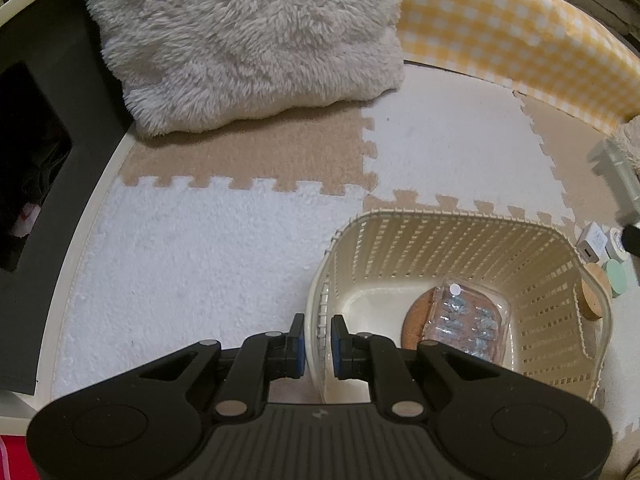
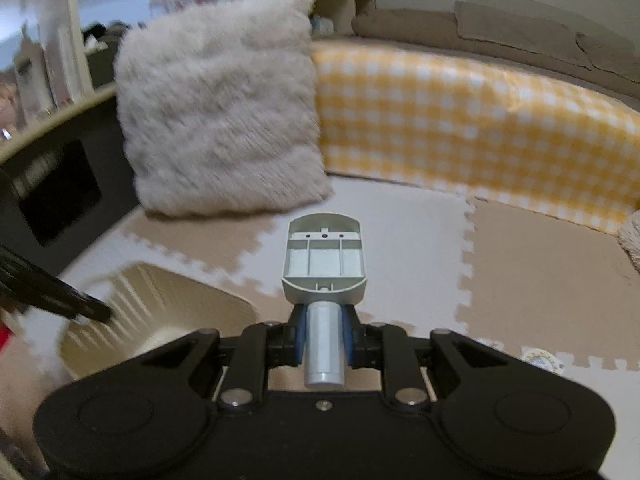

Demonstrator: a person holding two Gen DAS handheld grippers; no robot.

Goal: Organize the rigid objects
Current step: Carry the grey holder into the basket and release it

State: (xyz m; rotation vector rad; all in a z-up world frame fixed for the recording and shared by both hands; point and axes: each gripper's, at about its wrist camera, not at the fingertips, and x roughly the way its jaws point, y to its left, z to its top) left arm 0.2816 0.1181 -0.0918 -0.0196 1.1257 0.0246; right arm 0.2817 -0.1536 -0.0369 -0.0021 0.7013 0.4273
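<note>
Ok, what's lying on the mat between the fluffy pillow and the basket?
Nothing lies there. In the left wrist view, only bare puzzle mat stretches between the fluffy pillow and the basket; no object sits on it.

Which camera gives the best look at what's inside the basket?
The left wrist view: it looks down into the basket, showing a clear plastic box on a cork disc. The right wrist view shows only the basket's blurred outside.

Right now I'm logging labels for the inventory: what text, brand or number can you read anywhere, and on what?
Nothing reads clearly.
Small embossed mark on the left gripper's black ribbed body: too small to read.
White square charger-like block beside the cream slatted plastic basket: faint print, illegible.
Clear plastic blister pack in the basket: no legible text.
</note>
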